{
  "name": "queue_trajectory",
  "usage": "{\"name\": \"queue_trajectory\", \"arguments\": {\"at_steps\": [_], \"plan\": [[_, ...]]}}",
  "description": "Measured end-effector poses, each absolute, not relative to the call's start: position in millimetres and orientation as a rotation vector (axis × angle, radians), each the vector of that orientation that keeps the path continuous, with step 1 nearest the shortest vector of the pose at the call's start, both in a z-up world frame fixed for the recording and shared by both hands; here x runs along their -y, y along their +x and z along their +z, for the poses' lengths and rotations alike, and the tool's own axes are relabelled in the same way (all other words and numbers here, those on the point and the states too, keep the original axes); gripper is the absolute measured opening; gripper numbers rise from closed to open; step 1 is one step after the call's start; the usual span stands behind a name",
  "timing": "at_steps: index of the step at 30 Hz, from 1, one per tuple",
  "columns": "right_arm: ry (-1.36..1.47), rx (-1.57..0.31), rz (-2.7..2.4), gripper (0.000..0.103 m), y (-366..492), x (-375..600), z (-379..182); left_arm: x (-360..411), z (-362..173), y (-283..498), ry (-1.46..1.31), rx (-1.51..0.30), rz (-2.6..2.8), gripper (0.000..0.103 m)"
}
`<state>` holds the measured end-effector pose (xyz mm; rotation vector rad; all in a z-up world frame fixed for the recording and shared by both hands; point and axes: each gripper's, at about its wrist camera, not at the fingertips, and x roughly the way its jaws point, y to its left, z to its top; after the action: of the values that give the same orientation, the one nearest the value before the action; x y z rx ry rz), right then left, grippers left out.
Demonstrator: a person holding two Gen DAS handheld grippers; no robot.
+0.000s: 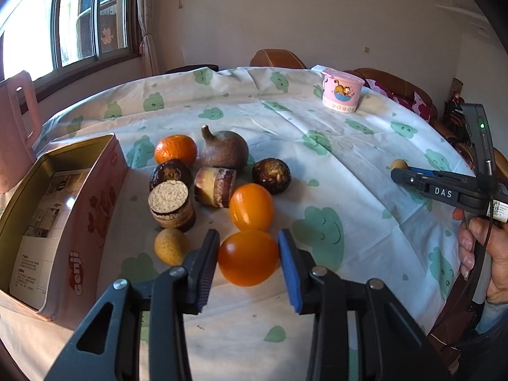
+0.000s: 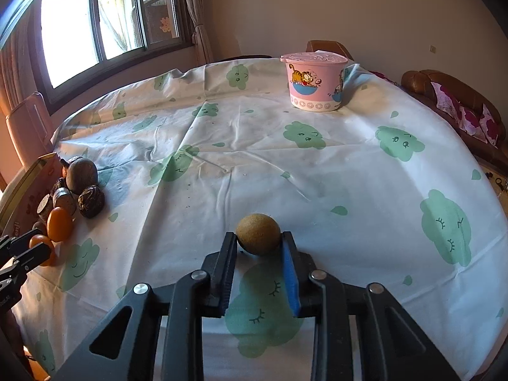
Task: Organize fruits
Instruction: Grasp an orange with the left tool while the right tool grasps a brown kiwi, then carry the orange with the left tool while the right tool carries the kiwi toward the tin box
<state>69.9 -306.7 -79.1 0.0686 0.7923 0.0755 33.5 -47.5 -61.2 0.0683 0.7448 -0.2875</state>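
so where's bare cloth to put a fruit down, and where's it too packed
The widest bare stretch of tablecloth lies between the fruit cluster and the pink lidded cup. More lies right of the small tan fruit in the right gripper. It is crowded beside the open tin, where the left gripper brackets an orange.

tin (image 1: 79, 222): "genji" on pink side wall | right gripper (image 1: 400, 171), right of tin: "DAS" on white label | tin's inner leaflet: print illegible
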Motion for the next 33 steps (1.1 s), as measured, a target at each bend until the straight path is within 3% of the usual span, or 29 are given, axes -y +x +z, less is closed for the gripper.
{"name": "queue_trajectory", "arguments": {"at_steps": [33], "plan": [[-0.006, -0.476, 0.196, 0.029, 27, 268, -47, 25, -43, 9, -0.009, -0.524, -0.205, 0.039]]}}
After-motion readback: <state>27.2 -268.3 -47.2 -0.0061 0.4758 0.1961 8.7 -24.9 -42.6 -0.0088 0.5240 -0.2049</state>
